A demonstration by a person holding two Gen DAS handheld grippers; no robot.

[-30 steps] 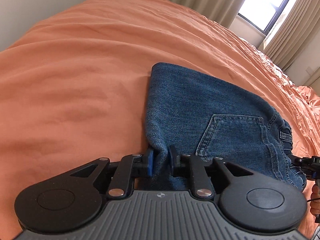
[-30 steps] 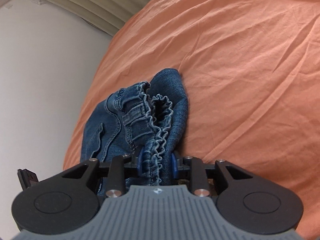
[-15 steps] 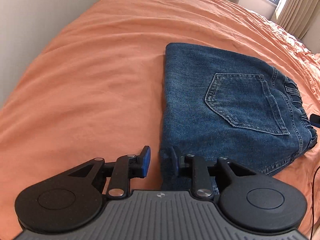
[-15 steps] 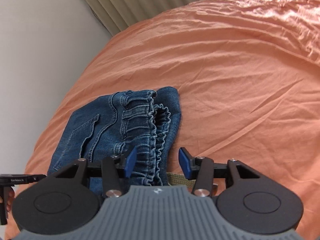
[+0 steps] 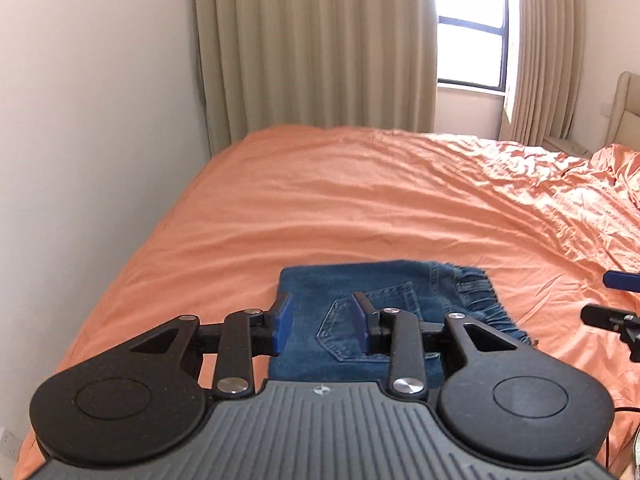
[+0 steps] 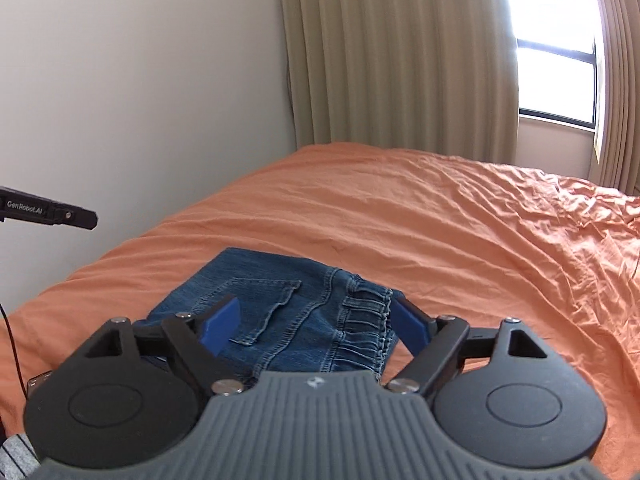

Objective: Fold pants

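The blue denim pants (image 5: 384, 292) lie folded into a compact rectangle on the orange bed, back pocket up and the elastic waistband to the right. They also show in the right wrist view (image 6: 280, 304). My left gripper (image 5: 322, 326) is open and empty, raised above the near edge of the pants. My right gripper (image 6: 316, 320) is wide open and empty, above the waistband end. Part of the right gripper shows at the right edge of the left wrist view (image 5: 616, 312). Part of the left gripper shows at the left edge of the right wrist view (image 6: 48, 212).
The orange bedsheet (image 5: 360, 208) spreads far ahead and to the right, wrinkled at the right. A white wall (image 5: 92, 120) runs along the bed's left side. Beige curtains (image 5: 312, 44) and a window (image 5: 470, 40) stand behind the bed.
Both grippers let go of the pants, opened wider and lifted back and up. The pants settled flat and folded on the bed.
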